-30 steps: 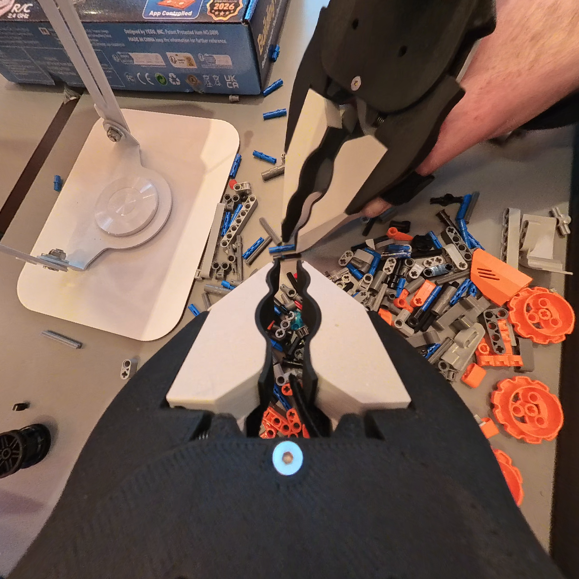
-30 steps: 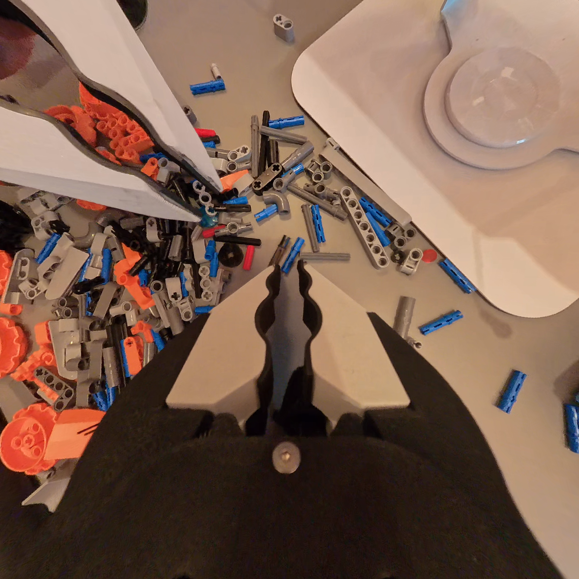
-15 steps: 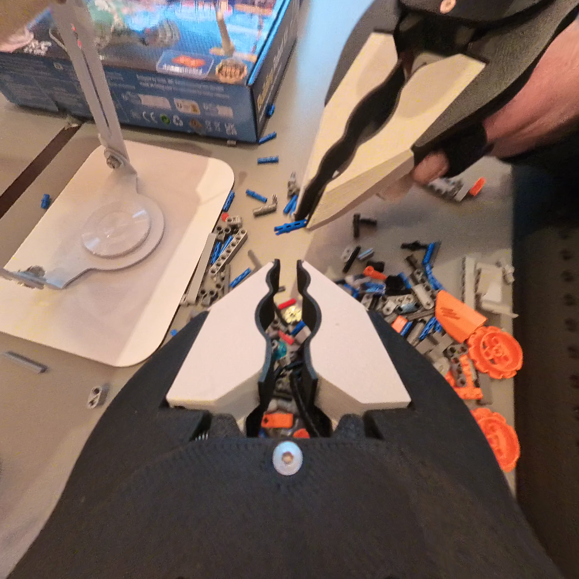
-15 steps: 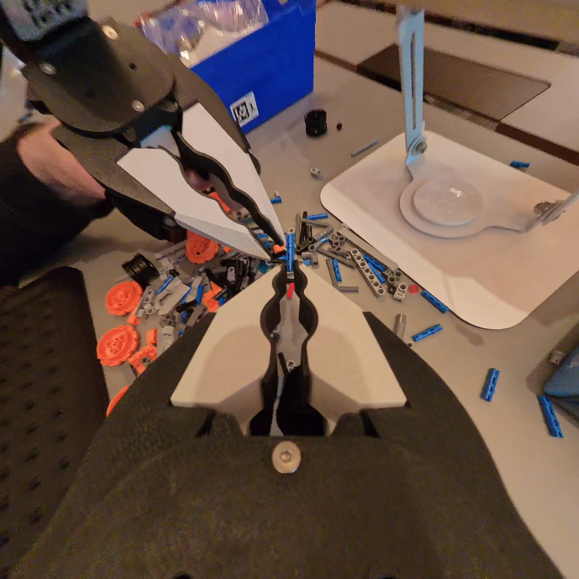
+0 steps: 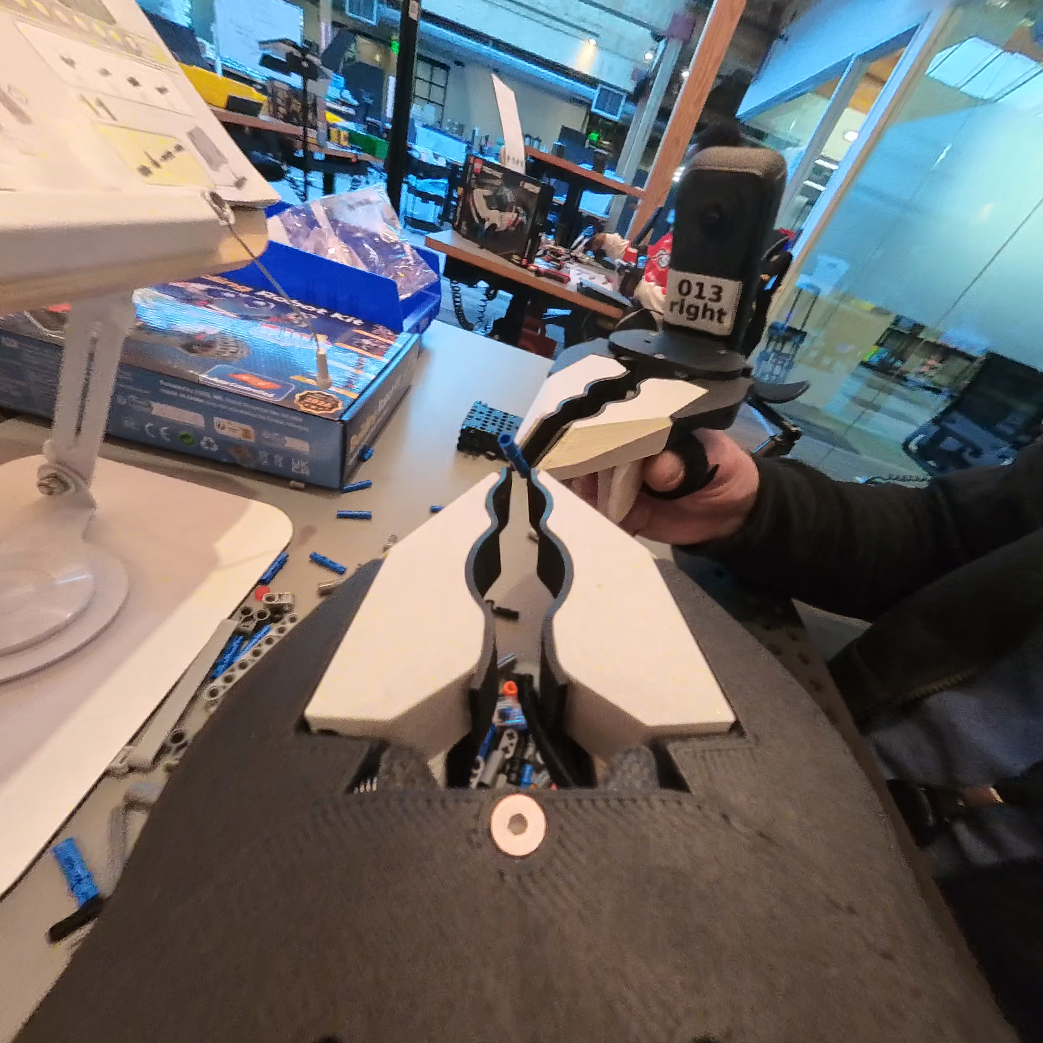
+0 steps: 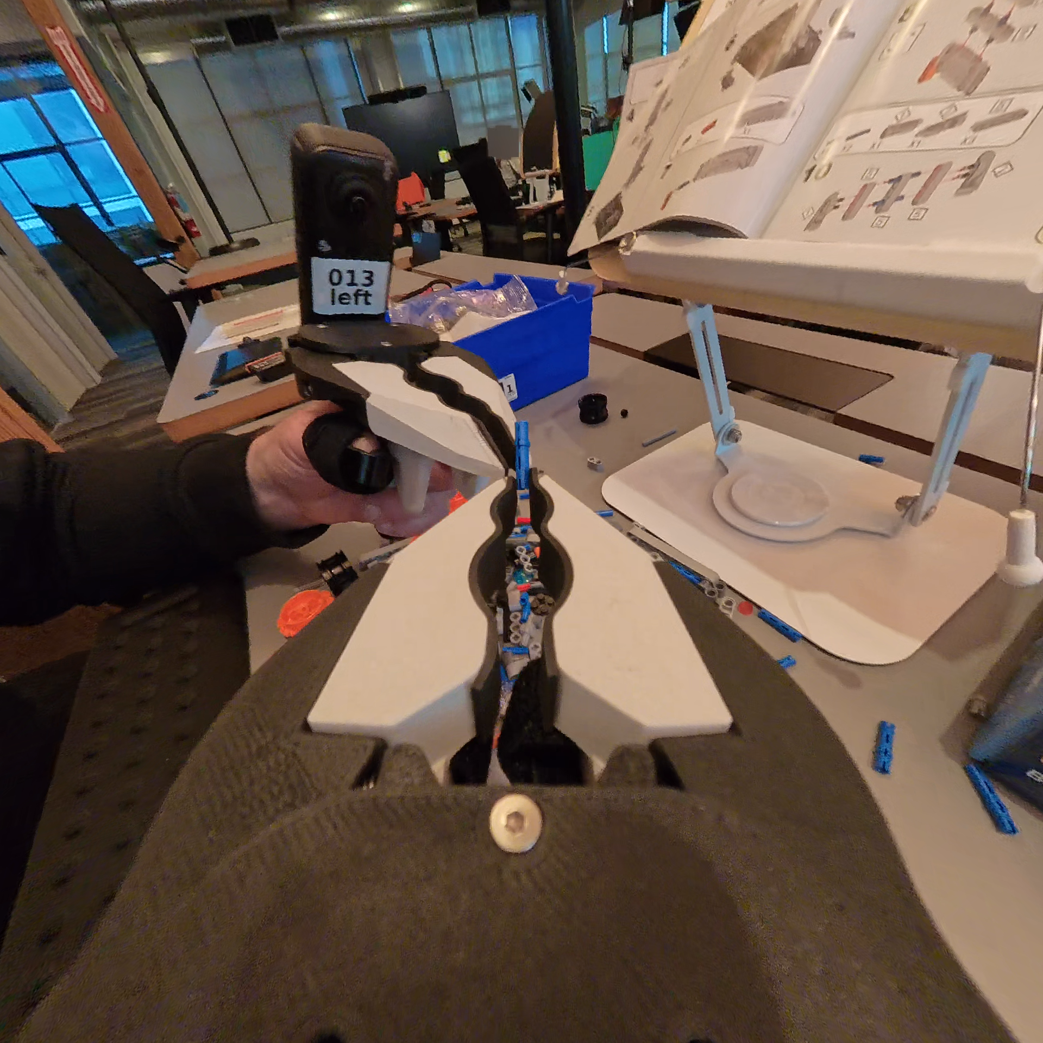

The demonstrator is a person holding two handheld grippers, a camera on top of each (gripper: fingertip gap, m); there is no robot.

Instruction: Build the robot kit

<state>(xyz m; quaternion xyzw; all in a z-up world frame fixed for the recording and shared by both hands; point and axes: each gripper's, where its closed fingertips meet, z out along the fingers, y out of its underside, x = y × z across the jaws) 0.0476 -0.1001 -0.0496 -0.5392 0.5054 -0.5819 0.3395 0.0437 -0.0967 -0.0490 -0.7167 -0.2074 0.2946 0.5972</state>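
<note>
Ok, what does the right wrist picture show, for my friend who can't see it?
Up close, the right tongs pinch a small blue pin standing upright. A hand holds the left tongs, tips right beside the pin. Behind, an open instruction book rests on a white stand.

Black hand-held gripper (image 5: 522, 480) bodies, white wavy-edged fingers (image 5: 429, 609), silver screw (image 5: 517, 825), dark sleeves (image 6: 113, 508)
</note>
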